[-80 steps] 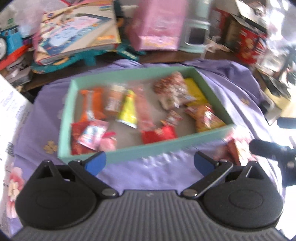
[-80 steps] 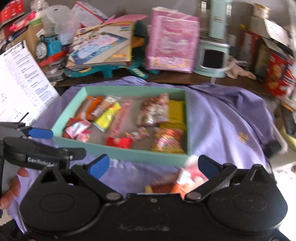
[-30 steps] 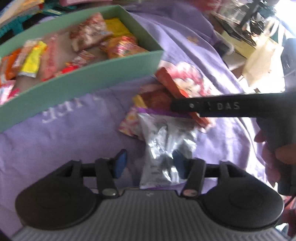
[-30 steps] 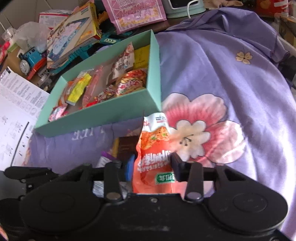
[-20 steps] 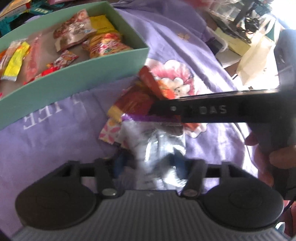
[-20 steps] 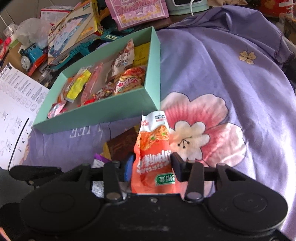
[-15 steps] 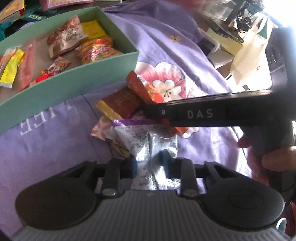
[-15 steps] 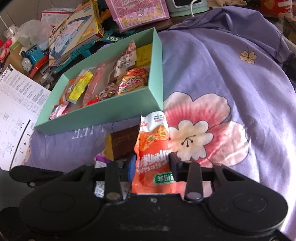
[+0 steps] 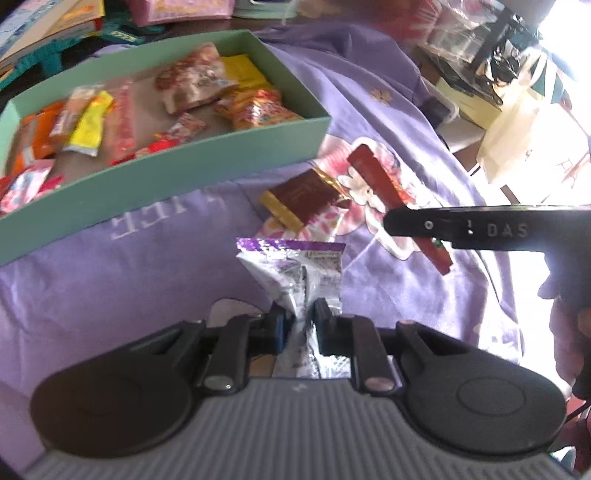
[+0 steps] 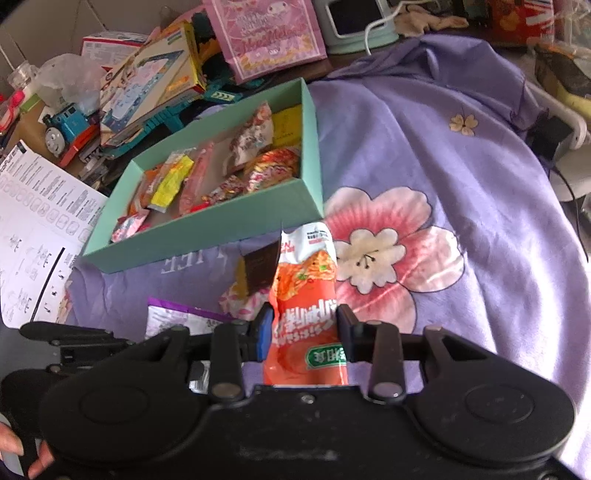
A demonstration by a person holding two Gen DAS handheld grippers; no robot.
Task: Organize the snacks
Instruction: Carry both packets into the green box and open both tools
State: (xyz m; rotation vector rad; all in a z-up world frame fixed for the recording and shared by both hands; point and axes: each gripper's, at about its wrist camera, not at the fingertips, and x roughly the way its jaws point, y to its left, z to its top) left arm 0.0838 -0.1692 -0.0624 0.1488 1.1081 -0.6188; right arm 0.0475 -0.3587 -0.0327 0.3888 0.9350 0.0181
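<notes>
Box interior: green box (image 10: 207, 229) open-topped, floor largely covered by snack packets (image 9: 192, 83).
Near approach: box front wall stands between tongs and interior.
Cloth before box: brown packet (image 9: 301, 194) lies near the front wall.
Right flank: purple cloth (image 10: 461, 155) bare.
Far side: toys and books (image 10: 147, 81) crowd the box's rear.

From my right wrist feed I see a purple cloth (image 10: 461, 177) with a large pink flower print (image 10: 380, 251) spread over the desk. Behind it a blue toy train (image 10: 64, 127) sits beside a stack of children's activity boxes (image 10: 155, 85), with a pink printed bag (image 10: 264, 37) and a pale green appliance (image 10: 356, 22) further right. A printed paper sheet (image 10: 33, 229) lies at the left. On the left wrist feed, a cream bag (image 9: 524, 136), I think, stands blurred in glare.
</notes>
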